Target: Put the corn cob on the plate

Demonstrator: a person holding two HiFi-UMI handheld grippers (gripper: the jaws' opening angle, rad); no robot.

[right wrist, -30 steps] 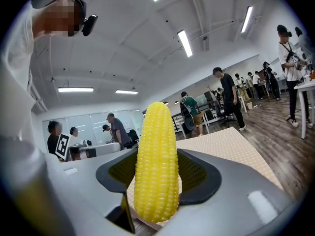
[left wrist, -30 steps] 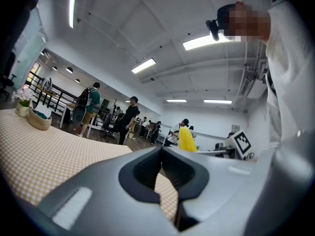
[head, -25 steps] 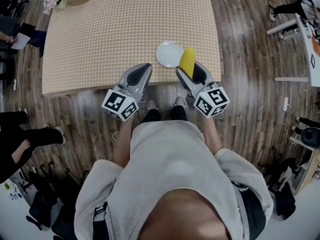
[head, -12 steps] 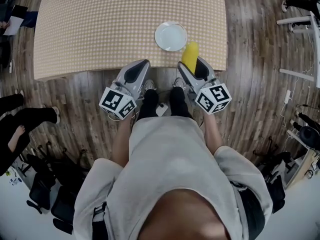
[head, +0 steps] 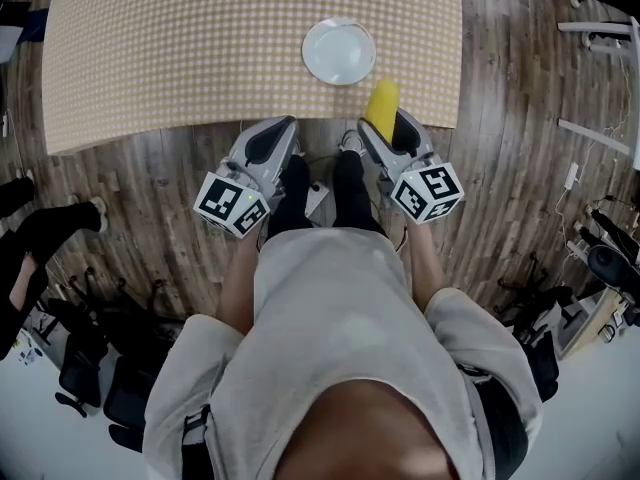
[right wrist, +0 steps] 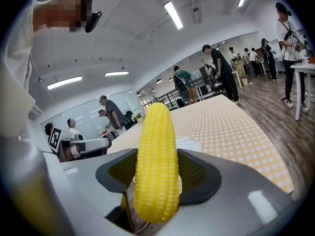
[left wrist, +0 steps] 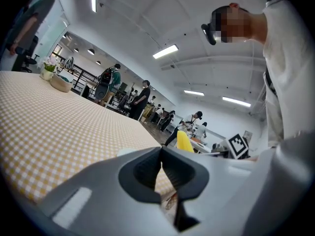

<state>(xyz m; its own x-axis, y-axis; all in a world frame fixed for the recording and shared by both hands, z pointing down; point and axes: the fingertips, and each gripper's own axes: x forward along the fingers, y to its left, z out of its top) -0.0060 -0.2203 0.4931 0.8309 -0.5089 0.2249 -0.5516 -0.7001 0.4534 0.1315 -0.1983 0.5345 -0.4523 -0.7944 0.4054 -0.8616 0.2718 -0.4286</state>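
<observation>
Our right gripper pinches the corn between its pads, and the cob sticks out past the tips. Our left gripper has its jaws pressed together with nothing in them. Around both lie the wood floor and our legs, which stand between the two grippers. At 12 o'clock runs the near edge of the checked table. A stretch of checked table top separates the corn from the plate. Both grippers point to 12 o'clock, tipped slightly down, with the marker cubes towards us and the left one at 9 o'clock of the right. The corn's tip overlaps the table edge in the head view. The plate sits near it at 11 o'clock, apart from it.
</observation>
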